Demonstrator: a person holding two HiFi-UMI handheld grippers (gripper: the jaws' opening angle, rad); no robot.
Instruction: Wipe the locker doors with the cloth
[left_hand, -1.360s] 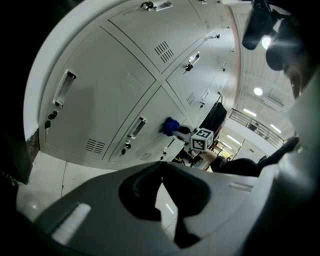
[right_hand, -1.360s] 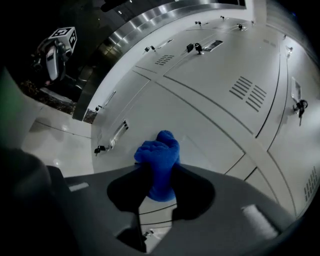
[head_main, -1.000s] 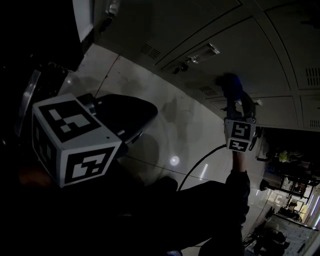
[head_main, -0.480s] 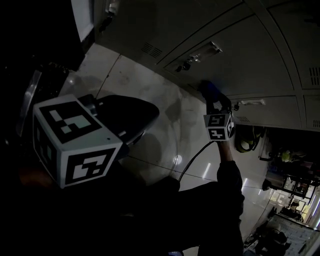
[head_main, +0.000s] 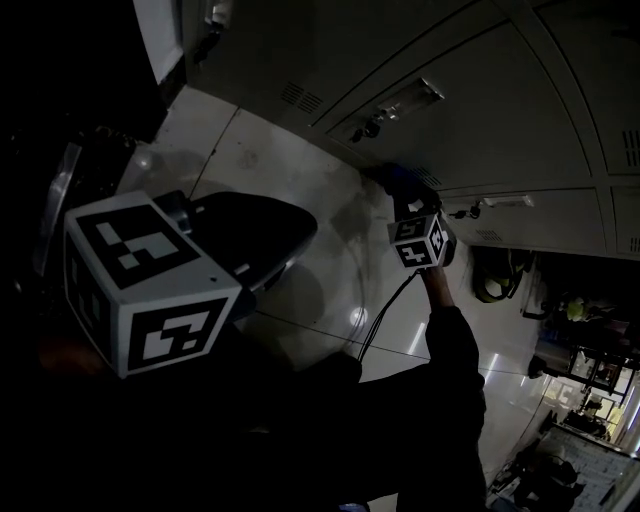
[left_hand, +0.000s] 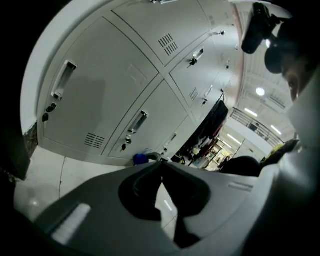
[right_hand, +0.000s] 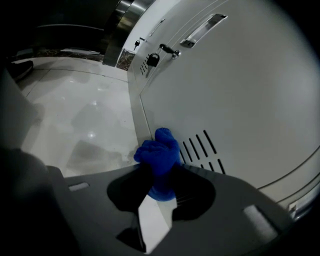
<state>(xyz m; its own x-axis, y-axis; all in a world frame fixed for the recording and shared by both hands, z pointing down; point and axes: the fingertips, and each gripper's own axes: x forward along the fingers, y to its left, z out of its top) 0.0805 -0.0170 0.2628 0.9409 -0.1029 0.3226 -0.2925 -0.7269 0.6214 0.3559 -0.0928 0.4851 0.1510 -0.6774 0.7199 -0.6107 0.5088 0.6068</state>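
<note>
Right tool (right_hand: 161, 176) is clamped on a blue cloth (right_hand: 158, 159); the cloth is bunched into a wad between the jaws and sticks out past the tips. The cloth is pressed against a grey locker door (right_hand: 240, 100) at the door's edge nearest the floor (right_hand: 85, 115), just beside the vent slots (right_hand: 202, 145). It cannot be told whether the slots themselves are touched. On the same bank of doors, further from the tool, a padlock (right_hand: 153, 60) is seen hanging, and a recessed handle (right_hand: 202, 29) is set into the door above it. In the head view the right tool is held out at arm's length, low against the lockers, with the marker cube facing the camera and a dark sleeve (head_main: 455, 370) behind it. A cable (head_main: 385, 310) is seen running from the tool back toward the person over the glossy floor.

Left tool (left_hand: 161, 165) is closed, jaw tips touching, nothing gripped between them. It is held close to the body, well apart from the lockers, and is pointed toward them; several doors with handles and vents are seen in its view, with the blue cloth small at the foot of the lockers. In the head view its marker cube fills the lower left. The head view is very dark, so little else can be made out there.
</note>
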